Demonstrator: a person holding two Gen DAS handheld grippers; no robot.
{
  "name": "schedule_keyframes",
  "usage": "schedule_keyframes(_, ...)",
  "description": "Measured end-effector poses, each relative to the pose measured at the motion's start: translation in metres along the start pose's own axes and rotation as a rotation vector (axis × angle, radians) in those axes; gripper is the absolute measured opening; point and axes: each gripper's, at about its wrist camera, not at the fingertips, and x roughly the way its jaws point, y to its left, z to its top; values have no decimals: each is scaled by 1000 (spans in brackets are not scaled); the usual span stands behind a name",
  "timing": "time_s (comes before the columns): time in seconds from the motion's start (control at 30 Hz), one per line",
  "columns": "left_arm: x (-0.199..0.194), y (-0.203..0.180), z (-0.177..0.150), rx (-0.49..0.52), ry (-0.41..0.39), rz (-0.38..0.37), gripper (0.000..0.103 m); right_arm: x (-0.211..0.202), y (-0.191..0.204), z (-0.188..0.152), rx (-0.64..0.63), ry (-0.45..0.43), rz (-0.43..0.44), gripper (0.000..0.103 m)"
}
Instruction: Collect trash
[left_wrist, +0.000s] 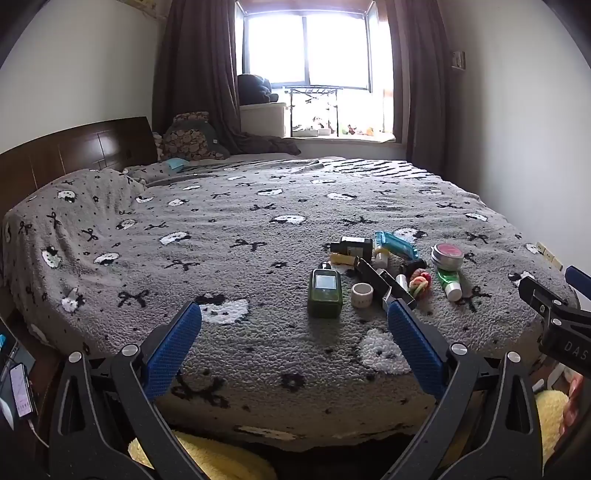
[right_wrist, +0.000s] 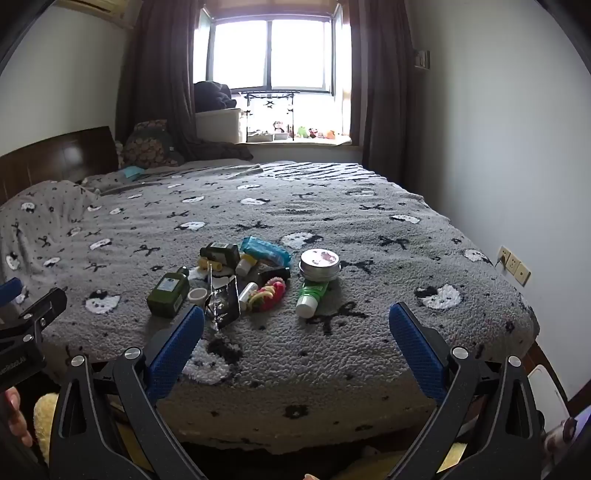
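Observation:
A cluster of small items lies on the grey patterned bed near its foot: a dark green bottle, a small white cup, a black foil wrapper, a teal wipes pack, a round tin, a green tube and colourful hair ties. My left gripper is open and empty, short of the cluster. My right gripper is open and empty, also short of it.
The wooden headboard and pillows are at the far left. A window with curtains is at the back. The right wall has sockets. A phone lies left of the bed. Yellow fluffy fabric lies below the bed's foot.

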Motion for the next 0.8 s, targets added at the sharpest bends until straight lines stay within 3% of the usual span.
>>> schedule_keyframes(0.8,-3,-6,5,8,-26,-4,96,0,0,0,-3,-11,11,100)
